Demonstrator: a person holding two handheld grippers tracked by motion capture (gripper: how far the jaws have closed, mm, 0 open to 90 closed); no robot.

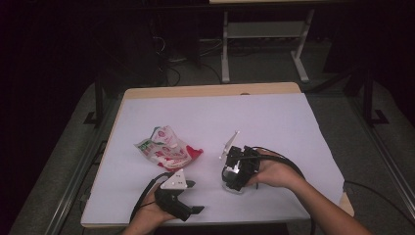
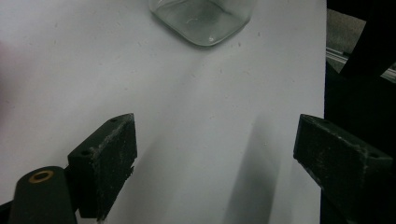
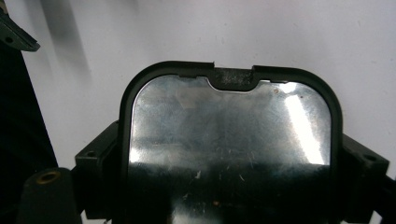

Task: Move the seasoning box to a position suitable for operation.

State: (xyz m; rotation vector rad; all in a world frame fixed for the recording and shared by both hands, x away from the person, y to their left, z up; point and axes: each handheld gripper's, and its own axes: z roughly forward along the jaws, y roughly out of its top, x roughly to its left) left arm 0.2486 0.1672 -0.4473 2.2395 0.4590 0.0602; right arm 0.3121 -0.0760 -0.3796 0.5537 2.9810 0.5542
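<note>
Right gripper: jaws clamped on the sides of a black-rimmed lid, shiny panel facing the camera; in the high view it sits over a glass jar, lower centre, mostly hidden. Left gripper: jaws wide apart, nothing between; jar base cut off at upper edge, contents unclear. Crumpled packet left of centre

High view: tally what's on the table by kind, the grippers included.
Hand-held grippers: 2, the left gripper with open, empty jaws and the right gripper closed on the lid.
Snack pouches, red and white, crumpled: 1, the pouch.
Glass jars with a black-rimmed metal lid: 1, the jar.
Total: 4.
</note>
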